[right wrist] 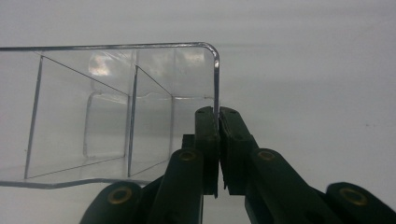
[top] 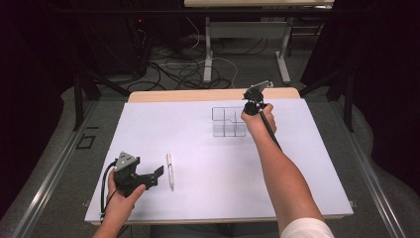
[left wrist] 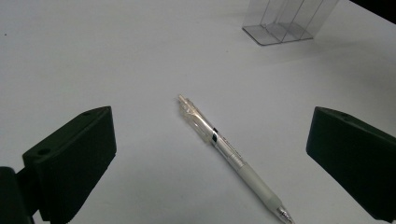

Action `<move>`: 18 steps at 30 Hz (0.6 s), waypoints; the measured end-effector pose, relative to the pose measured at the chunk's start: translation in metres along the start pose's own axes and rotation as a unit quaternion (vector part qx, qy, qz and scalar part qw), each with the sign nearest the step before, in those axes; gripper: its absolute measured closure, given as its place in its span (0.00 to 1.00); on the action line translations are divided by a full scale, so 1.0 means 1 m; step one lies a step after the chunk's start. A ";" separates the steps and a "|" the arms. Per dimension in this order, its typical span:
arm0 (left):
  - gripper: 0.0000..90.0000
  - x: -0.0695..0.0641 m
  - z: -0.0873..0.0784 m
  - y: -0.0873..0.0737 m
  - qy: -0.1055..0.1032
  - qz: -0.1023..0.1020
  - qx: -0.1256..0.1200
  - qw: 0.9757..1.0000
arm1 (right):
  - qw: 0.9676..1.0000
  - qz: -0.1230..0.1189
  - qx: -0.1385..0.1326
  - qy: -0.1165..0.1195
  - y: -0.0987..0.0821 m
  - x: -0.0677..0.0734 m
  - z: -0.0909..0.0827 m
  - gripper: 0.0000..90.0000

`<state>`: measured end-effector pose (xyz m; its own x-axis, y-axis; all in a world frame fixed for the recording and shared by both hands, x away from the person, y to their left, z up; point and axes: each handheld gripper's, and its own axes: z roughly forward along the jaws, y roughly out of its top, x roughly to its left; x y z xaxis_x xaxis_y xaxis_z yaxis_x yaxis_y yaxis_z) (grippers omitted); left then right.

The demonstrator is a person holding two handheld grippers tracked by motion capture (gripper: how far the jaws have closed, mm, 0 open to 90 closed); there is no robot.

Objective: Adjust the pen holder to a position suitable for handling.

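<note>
Pen (left wrist: 227, 154) lies near-left on the surface, light, slick, best taken mid-barrel, I judge; left hand-held gripper (left wrist: 210, 154) gapes wide around it, right hand-held gripper (right wrist: 218, 154) pinches the clear organizer (right wrist: 112, 112) wall.

A white table (top: 198, 198) is standing on grey carpet (top: 59, 198); cables (top: 183, 69) are lying beyond it, under a second table (top: 257, 4), with black curtains (top: 386, 74) hanging around.

A lab or recording workspace is showing: black curtains (top: 29, 74) are enclosing it, loose cables (top: 183, 69) are lying on the far floor
</note>
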<state>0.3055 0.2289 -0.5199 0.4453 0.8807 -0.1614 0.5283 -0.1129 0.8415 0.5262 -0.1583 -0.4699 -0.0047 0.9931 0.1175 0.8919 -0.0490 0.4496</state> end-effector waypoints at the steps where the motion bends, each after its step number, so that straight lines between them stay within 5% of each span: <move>1: 0.02 0.000 0.000 0.000 0.000 0.000 0.000 1.000 | 1.000 0.002 0.002 -0.002 0.000 -0.001 0.000 0.96; 18: 0.02 0.002 0.001 0.000 0.001 0.005 0.005 1.000 | 1.000 0.025 0.011 0.012 -0.005 -0.002 -0.009 0.96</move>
<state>0.3068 0.2299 -0.5205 0.4483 0.8808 -0.1523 0.5312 -0.1254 0.8379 0.5179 -0.1612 -0.4640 0.0288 0.9866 0.1604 0.9007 -0.0952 0.4239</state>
